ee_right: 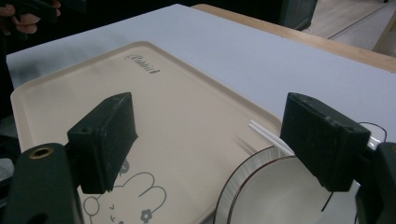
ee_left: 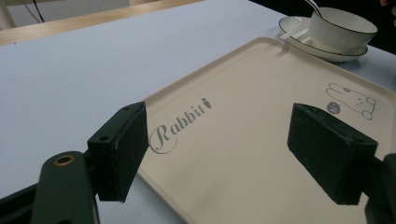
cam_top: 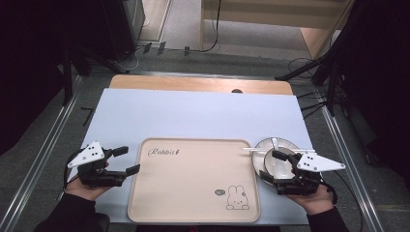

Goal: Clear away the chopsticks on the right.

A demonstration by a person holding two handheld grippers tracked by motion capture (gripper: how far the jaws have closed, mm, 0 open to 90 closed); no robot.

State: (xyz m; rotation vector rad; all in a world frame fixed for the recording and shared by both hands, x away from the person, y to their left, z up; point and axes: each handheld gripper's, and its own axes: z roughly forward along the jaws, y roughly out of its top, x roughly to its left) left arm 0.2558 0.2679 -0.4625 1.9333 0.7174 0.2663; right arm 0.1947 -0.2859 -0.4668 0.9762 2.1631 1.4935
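Both tongs stand wide and hold nothing: the left tongs [cam_top: 124, 160] beside the tray [cam_top: 193, 203], the right tongs [cam_top: 271, 165] over the bowl [cam_top: 273, 164].

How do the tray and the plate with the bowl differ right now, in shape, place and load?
The tray is beige, rectangular and bare, printed with a rabbit; the plate is white, round, dark-rimmed and carries a bowl. The tray lies mid-table between both grippers; the plate sits off its right edge under the open right gripper. Both rest on the blue mat.
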